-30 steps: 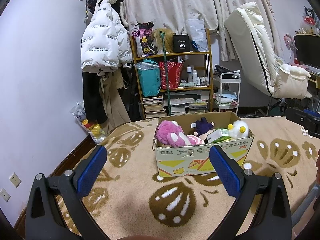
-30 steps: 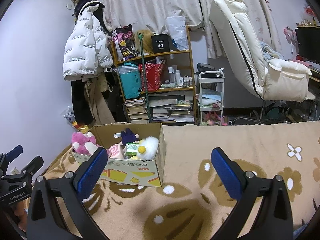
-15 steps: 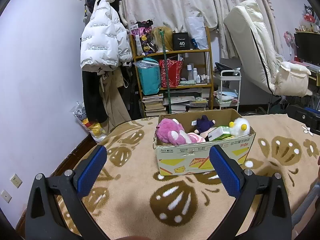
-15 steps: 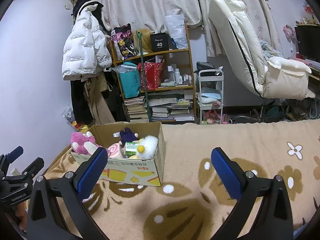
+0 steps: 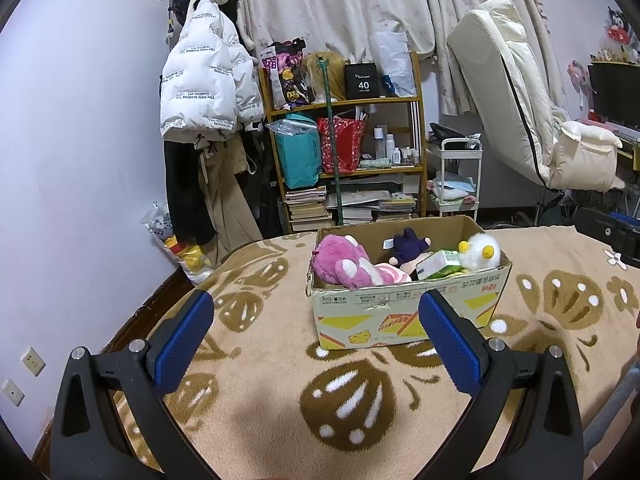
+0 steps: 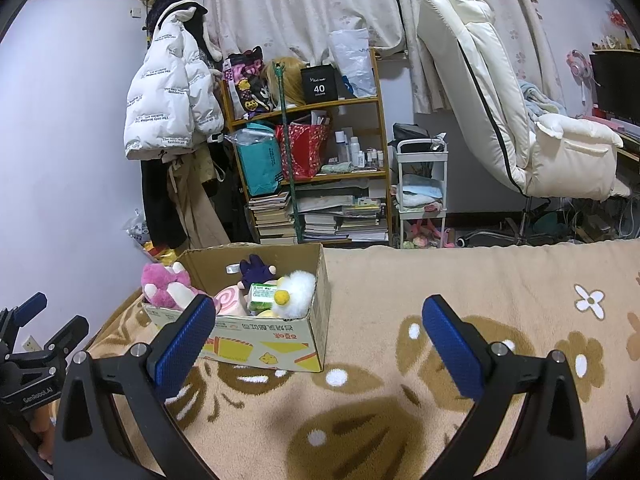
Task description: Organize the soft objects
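A cardboard box (image 5: 400, 316) stands on the tan patterned blanket (image 5: 260, 360). It holds a pink plush (image 5: 344, 266), a dark purple plush (image 5: 408, 246), a white plush with yellow spots (image 5: 480, 252) and a green carton (image 5: 438, 264). My left gripper (image 5: 316, 340) is open and empty, in front of the box. My right gripper (image 6: 316, 340) is open and empty, to the right of the box (image 6: 272, 348). The pink plush (image 6: 164, 290) and white plush (image 6: 296, 290) show there too. The left gripper (image 6: 32, 336) shows at the left edge of the right wrist view.
A wooden shelf (image 5: 348, 160) with bags and books stands behind the bed, beside a white puffer jacket (image 5: 204, 84). A white trolley (image 5: 460, 184) and a cream recliner chair (image 5: 532, 120) are at the right. The wall (image 5: 80, 160) is on the left.
Both grippers have risen and drawn back slightly, so the box sits a little lower in each view. Both stay open and empty.
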Available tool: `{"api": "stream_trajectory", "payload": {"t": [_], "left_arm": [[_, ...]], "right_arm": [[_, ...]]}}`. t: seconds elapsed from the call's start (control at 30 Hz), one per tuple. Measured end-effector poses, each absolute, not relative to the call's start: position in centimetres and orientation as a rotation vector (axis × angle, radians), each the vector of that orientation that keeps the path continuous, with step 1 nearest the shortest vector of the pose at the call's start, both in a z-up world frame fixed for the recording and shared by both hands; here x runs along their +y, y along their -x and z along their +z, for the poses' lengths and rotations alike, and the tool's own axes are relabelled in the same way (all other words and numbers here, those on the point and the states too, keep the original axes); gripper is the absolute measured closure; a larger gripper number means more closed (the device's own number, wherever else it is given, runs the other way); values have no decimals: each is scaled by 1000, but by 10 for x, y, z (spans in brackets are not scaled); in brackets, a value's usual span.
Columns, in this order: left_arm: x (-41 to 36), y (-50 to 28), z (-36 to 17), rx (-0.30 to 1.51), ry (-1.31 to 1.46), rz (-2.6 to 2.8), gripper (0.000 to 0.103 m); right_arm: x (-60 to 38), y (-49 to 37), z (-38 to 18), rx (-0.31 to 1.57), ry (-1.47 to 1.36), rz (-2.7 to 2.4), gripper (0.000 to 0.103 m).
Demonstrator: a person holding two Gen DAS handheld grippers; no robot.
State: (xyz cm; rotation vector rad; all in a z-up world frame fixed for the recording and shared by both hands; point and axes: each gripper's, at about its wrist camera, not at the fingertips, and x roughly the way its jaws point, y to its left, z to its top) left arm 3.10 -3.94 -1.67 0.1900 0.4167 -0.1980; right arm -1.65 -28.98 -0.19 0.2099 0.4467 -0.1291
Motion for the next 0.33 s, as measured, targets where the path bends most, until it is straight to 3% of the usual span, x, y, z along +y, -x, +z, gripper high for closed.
{"api": "stream_trajectory", "payload": {"t": [0.33], "left_arm": [[-40, -32, -17, 419, -194, -199, 2]], "right_arm": [[-286, 16, -3, 451, -209, -127, 0]]}}
